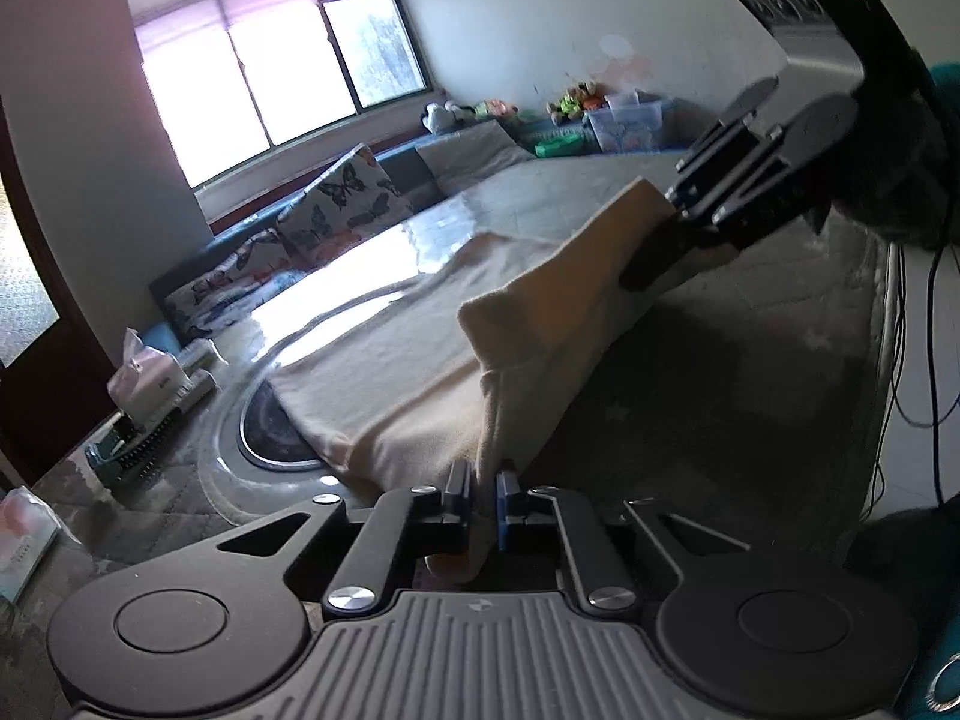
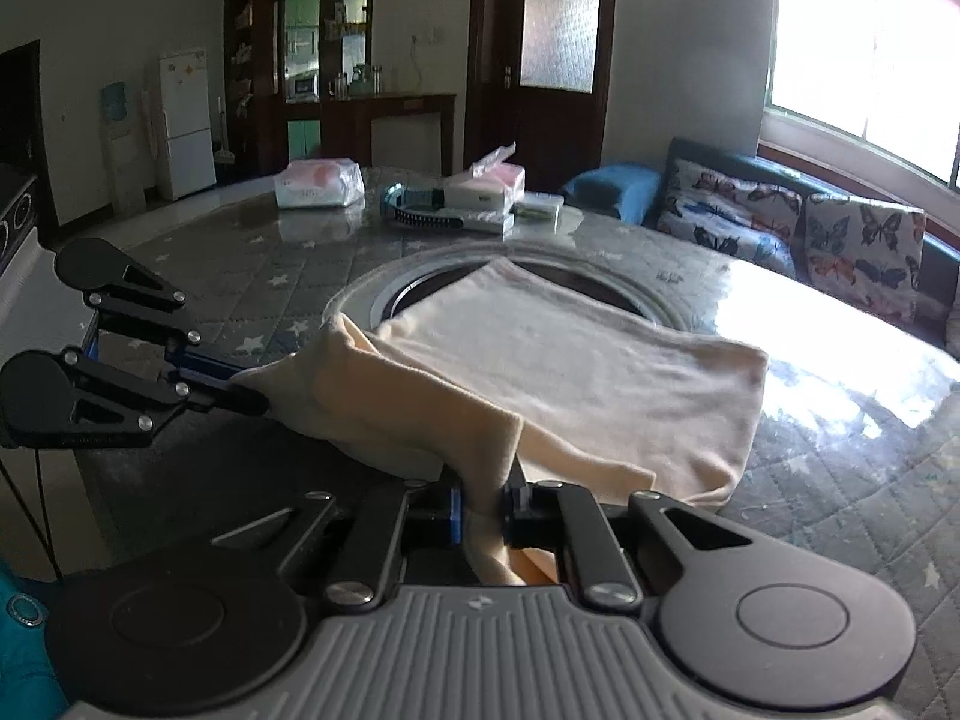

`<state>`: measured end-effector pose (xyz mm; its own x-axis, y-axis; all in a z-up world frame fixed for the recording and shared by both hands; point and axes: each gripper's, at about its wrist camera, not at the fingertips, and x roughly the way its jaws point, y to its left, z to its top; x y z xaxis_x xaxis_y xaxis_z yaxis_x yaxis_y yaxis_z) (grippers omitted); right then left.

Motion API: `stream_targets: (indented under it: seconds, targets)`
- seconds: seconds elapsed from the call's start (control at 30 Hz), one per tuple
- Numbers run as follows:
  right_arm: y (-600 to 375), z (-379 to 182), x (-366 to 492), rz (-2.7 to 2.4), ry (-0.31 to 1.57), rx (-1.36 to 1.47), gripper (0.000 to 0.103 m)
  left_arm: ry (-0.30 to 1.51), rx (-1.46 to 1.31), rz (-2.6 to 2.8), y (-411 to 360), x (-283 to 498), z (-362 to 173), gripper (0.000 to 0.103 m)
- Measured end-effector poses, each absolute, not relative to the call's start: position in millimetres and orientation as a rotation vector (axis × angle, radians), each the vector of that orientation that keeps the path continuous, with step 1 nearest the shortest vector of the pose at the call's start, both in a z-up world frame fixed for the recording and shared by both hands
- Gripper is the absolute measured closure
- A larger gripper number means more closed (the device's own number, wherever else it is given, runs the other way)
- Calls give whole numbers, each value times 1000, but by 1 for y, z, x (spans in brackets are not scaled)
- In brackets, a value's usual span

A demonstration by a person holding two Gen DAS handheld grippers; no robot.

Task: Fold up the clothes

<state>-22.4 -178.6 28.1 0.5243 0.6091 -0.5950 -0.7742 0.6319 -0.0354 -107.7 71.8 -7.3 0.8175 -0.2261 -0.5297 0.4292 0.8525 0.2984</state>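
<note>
A wide surface (image 2: 252, 294) under a grey quilted star-print cover and a clear glossy sheet fills the near room, with a round dark inset (image 1: 270, 429) in its middle. Beyond it a dark sofa (image 2: 708, 162) with butterfly-print cushions (image 2: 858, 240) runs under a bright window (image 1: 270, 66).

A cream garment (image 2: 576, 372) lies spread across the surface, its far end over the round inset, its near edge lifted off the cover and stretched between the two grippers. The left gripper (image 1: 481, 501) is clamped tight on one near corner of the cloth, which bunches up between its pads. The right gripper (image 2: 483, 507) is likewise closed on the other near corner, the fabric pinched and trailing back toward its body. In each wrist view the other gripper shows at the side, gripping its end of the raised hem.

On the far side of the surface sit tissue packs (image 2: 318, 183), a boxed tissue pack (image 2: 486, 186) and a teal-and-black comb-like tool (image 2: 420, 213).
</note>
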Motion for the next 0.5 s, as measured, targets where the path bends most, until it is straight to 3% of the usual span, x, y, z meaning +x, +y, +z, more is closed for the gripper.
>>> stream_targets:
  seconds: [0.5]
  targets:
    - [-197,65,-93,942,570,-342,93,504,380,-424,77,-176,31,95]
